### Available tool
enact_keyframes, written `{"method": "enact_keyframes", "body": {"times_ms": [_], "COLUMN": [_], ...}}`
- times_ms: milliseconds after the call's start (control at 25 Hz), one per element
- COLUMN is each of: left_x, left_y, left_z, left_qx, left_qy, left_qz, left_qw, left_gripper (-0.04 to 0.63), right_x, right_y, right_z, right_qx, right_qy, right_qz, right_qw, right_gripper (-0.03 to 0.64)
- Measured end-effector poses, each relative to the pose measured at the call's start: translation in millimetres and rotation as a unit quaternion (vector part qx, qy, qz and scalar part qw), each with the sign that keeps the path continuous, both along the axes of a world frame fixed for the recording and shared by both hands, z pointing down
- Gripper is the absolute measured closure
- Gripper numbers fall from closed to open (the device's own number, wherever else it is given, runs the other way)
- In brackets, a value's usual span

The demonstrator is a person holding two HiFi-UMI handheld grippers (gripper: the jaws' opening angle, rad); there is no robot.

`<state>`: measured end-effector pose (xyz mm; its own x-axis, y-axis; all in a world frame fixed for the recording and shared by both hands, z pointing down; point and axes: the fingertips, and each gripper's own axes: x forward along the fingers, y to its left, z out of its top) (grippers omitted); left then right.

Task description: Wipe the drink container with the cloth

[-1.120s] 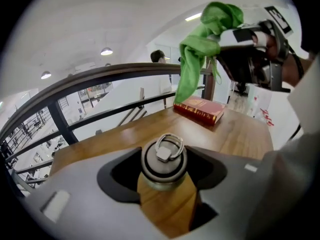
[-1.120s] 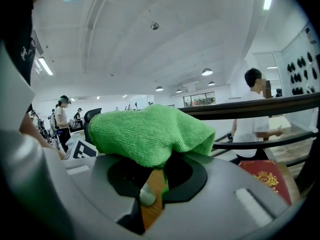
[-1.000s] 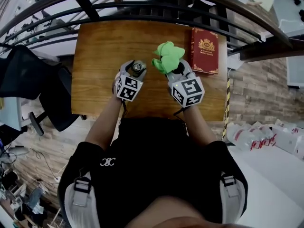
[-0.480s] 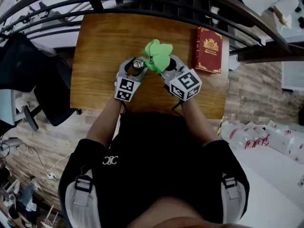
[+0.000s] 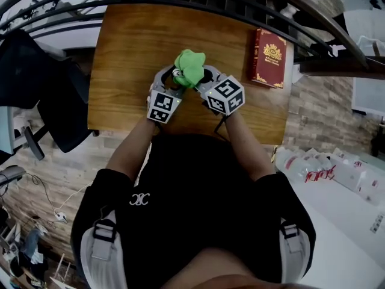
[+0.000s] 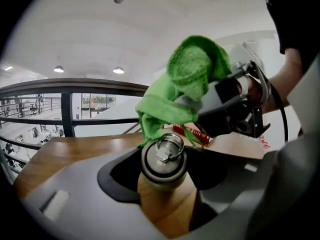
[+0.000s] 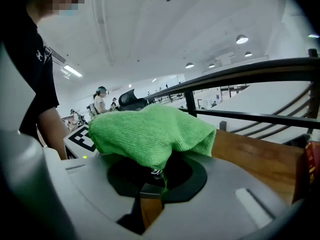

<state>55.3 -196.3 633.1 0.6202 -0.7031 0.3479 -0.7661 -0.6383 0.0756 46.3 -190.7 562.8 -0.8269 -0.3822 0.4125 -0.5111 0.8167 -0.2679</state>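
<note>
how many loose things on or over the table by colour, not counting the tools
green: 1, the cloth
silver: 1, the drink container
red: 1, the book
total: 3

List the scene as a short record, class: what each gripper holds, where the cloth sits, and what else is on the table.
Left gripper: fingers shut on the drink container
Right gripper: fingers shut on the green cloth
Cloth position: bunched at the container's ringed lid, seemingly touching it
Surface: wooden table
Other item: red book, lying near the table's right edge, apart from both grippers
</note>
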Motion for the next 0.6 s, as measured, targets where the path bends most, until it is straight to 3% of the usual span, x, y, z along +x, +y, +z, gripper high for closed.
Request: {"method": "enact_keyframes", "body": {"times_ms": [320,600], "left_x": [-2,7], "left_y": [2,13], "left_z": [1,4], "left_qx": [-0.003,0.012], "left_qy": [0.005,-0.036], "left_qz": [0.011,0.054], "left_qw": [0.9999,0.9979], "left_gripper": [0.284,0.284], "right_x": [-10,-8], "right_y": [-12,-36], "right_z": [21,41], "right_qx": [-0.027,-0.049], "right_qy": [0.004,0.042], "right_qz": [0.025,0.077], "right_qw": [0.999,0.995], "right_gripper": [0.568,0.568]}}
